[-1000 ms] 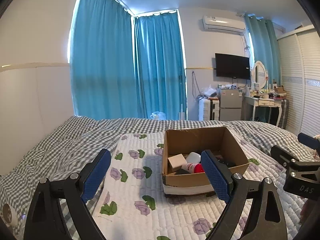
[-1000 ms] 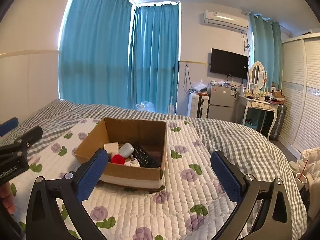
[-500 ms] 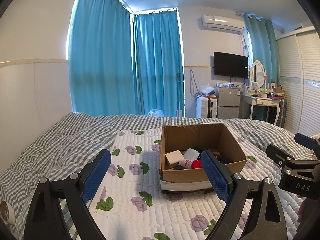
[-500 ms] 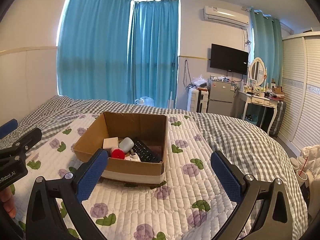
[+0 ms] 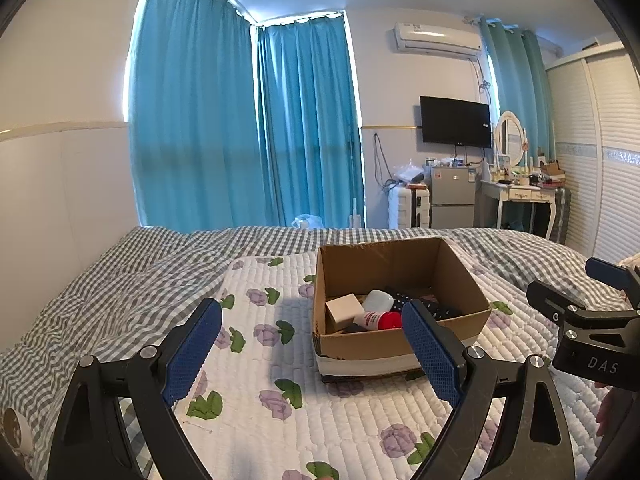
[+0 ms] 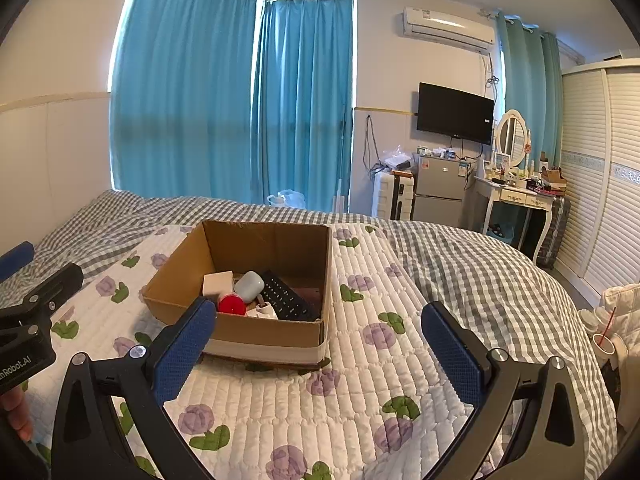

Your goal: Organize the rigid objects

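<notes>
An open cardboard box (image 5: 460, 276) (image 6: 176, 280) stands on the floral quilt. Inside lie a small beige box (image 5: 344, 310) (image 6: 217, 283), a white tube with a red cap (image 5: 378, 319) (image 6: 232, 305), a pale rounded case (image 5: 378, 300) (image 6: 249, 286) and a black remote (image 5: 434, 308) (image 6: 288, 300). My left gripper (image 5: 312, 344) is open and empty, held in front of the box. My right gripper (image 6: 320, 344) is open and empty, in front of the box's right corner. Each gripper shows at the edge of the other's view (image 5: 588, 320) (image 6: 28, 320).
The white floral quilt (image 6: 360, 392) lies over a grey checked blanket (image 5: 120, 280) on the bed. Blue curtains (image 5: 248, 128), a TV (image 6: 455, 113), a small fridge (image 6: 438, 190) and a dressing table (image 6: 516, 196) stand beyond the bed's far end. A wardrobe (image 6: 600, 168) is at right.
Both grippers have drawn back and up a little from the box, which now sits slightly farther and lower in both views. Both stay open and empty.
</notes>
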`<action>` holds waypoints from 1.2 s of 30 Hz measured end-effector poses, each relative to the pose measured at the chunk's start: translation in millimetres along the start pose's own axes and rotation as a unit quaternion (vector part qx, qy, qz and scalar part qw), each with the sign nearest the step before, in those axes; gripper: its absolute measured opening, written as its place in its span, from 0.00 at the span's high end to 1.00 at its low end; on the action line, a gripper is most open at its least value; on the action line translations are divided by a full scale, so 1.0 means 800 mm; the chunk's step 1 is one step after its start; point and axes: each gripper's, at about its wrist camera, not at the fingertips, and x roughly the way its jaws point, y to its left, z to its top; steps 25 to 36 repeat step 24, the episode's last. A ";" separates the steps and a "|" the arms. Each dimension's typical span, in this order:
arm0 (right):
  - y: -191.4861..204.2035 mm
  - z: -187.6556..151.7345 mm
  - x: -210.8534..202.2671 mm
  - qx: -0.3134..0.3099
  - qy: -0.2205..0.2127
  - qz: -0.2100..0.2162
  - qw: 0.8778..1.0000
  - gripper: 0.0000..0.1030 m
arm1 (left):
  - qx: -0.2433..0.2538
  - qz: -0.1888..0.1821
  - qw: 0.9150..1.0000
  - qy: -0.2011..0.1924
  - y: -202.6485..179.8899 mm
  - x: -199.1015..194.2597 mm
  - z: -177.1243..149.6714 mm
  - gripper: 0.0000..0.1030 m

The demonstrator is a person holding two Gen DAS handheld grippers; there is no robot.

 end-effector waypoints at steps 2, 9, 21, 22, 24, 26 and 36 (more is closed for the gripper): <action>0.001 -0.001 0.001 0.000 0.002 -0.001 1.000 0.00 | -0.003 -0.002 1.000 -0.001 0.001 -0.001 0.000 0.09; 0.003 -0.003 0.004 -0.002 0.008 0.000 1.000 0.00 | -0.013 -0.004 1.000 -0.003 0.006 -0.002 0.000 0.09; 0.004 -0.007 0.007 -0.001 0.014 0.004 1.000 0.00 | -0.004 0.001 1.000 -0.006 0.003 -0.004 -0.001 0.09; 0.004 -0.007 0.007 0.000 0.015 0.004 1.000 0.00 | -0.003 0.002 1.000 -0.007 0.003 -0.005 -0.001 0.09; 0.004 -0.008 0.007 -0.001 0.016 0.004 1.000 0.00 | -0.003 0.000 1.000 -0.008 0.002 -0.005 -0.001 0.09; 0.004 -0.008 0.007 -0.001 0.016 0.004 1.000 0.00 | -0.003 0.000 1.000 -0.008 0.002 -0.005 -0.001 0.09; 0.004 -0.008 0.007 -0.001 0.016 0.004 1.000 0.00 | -0.003 0.000 1.000 -0.008 0.002 -0.005 -0.001 0.09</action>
